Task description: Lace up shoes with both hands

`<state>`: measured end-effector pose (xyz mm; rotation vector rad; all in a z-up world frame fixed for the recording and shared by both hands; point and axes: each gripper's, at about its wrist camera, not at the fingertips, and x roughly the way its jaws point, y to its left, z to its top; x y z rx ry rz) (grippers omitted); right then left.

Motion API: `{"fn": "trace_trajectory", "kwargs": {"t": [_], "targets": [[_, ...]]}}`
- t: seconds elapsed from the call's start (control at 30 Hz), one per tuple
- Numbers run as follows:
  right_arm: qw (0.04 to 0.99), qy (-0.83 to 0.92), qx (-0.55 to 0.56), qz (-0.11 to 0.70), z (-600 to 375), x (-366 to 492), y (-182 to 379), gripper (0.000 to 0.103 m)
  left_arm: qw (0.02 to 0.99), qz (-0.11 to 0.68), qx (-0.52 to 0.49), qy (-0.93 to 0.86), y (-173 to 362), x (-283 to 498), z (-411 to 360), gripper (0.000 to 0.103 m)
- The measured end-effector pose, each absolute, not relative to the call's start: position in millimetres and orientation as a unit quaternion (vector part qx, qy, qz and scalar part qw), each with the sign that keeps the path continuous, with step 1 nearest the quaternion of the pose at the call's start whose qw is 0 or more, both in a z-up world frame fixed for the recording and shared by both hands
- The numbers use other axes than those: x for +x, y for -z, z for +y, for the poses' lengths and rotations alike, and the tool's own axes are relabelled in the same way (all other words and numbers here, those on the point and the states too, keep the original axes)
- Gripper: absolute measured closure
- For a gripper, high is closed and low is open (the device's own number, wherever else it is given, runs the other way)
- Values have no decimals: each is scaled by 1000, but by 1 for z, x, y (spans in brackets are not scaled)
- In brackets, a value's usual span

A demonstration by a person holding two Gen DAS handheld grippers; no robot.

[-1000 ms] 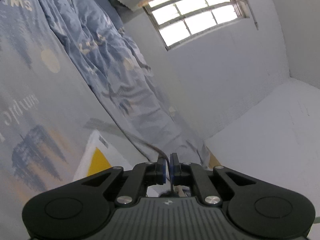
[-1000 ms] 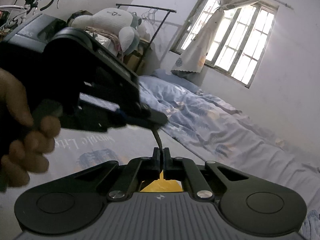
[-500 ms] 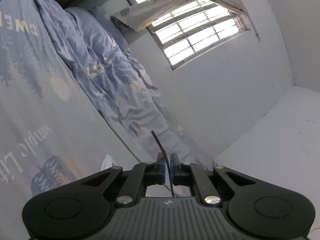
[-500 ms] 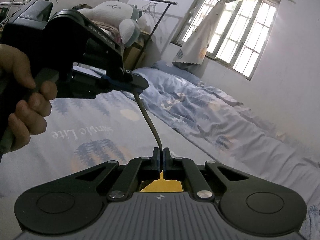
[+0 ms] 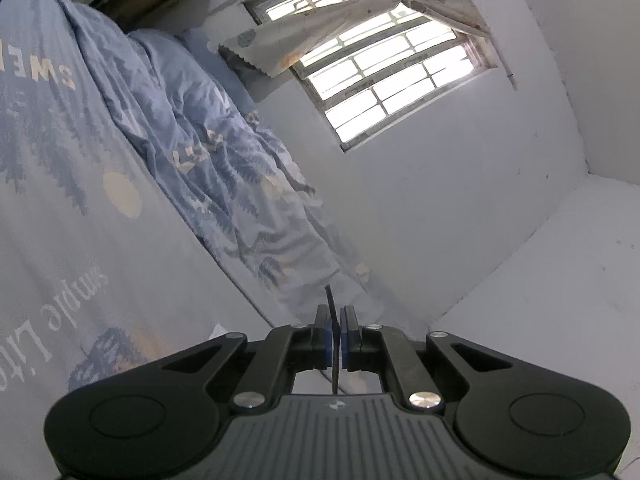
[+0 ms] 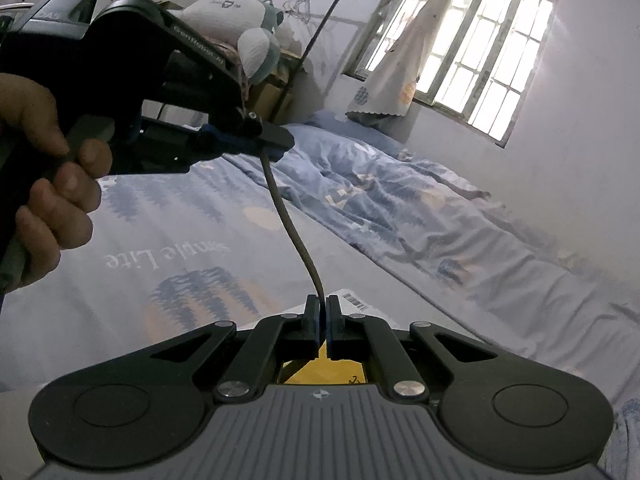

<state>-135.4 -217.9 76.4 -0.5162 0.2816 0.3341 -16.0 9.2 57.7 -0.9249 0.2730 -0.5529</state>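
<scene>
A dark shoelace (image 6: 288, 224) stretches between my two grippers above the bed. My right gripper (image 6: 323, 312) is shut on its lower part at the bottom of the right wrist view. Higher up on the left of that view, my left gripper (image 6: 276, 148), held by a hand (image 6: 52, 184), is shut on the lace's upper part. In the left wrist view the left gripper (image 5: 335, 320) pinches the lace, whose dark tip (image 5: 329, 300) pokes out past the pads. No shoe shows in either view.
A bed with a blue patterned sheet (image 6: 192, 256) and a crumpled duvet (image 6: 400, 208) lies below. A white and yellow box (image 6: 320, 372) sits under the right gripper. A barred window (image 6: 480, 60), a clothes rack (image 6: 304, 24) and a plush toy (image 6: 248, 20) stand beyond.
The left gripper has risen and drawn away from the right one, so a longer stretch of lace now runs between them. The right gripper has kept still.
</scene>
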Motion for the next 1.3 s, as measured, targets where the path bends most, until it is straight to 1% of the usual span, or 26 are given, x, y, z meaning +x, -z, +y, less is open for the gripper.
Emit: {"fn": "trace_trajectory", "kwargs": {"t": [0.23,0.27,0.3,0.33,0.37,0.4,0.5,0.6,0.73,0.83,0.87,0.9,0.97,1.27,1.3], "targets": [[942,-170,-252,144,-217,-136,-74,100,870,119,-407,252,-66,-20,5,103],[942,-169,-252,143,-216,-136,-74,95,873,118,-403,249,-68,-21,4,103],[943,-168,-250,142,-217,-137,-74,85,876,116,-397,249,-69,-22,2,103],[944,-169,-247,141,-217,-138,-74,78,881,115,-387,246,-71,-23,0,103],[945,-171,-243,139,-219,-140,-75,64,886,114,-376,244,-74,-23,-2,103],[946,-174,-238,135,-221,-141,-76,58,898,112,-353,239,-78,-25,-7,103],[951,-182,-216,124,-233,-145,-82,58,928,106,-271,231,-89,-31,-24,103],[962,-187,-165,113,-257,-146,-94,58,952,106,-174,230,-96,-39,-51,103],[974,-210,-30,83,-311,-148,-120,58,960,93,-55,259,-98,-55,-91,103],[969,-231,54,66,-342,-151,-132,59,952,68,14,299,-97,-75,-118,103],[967,-237,74,64,-350,-152,-135,62,949,63,28,308,-95,-79,-125,103],[964,-243,87,64,-355,-153,-136,70,945,61,36,319,-94,-82,-131,103],[961,-250,100,69,-360,-152,-136,76,936,57,51,343,-92,-88,-144,103],[958,-257,87,92,-362,-151,-136,76,914,53,56,398,-83,-97,-165,103],[958,-256,86,94,-362,-151,-135,80,912,53,55,402,-82,-98,-166,103]]}}
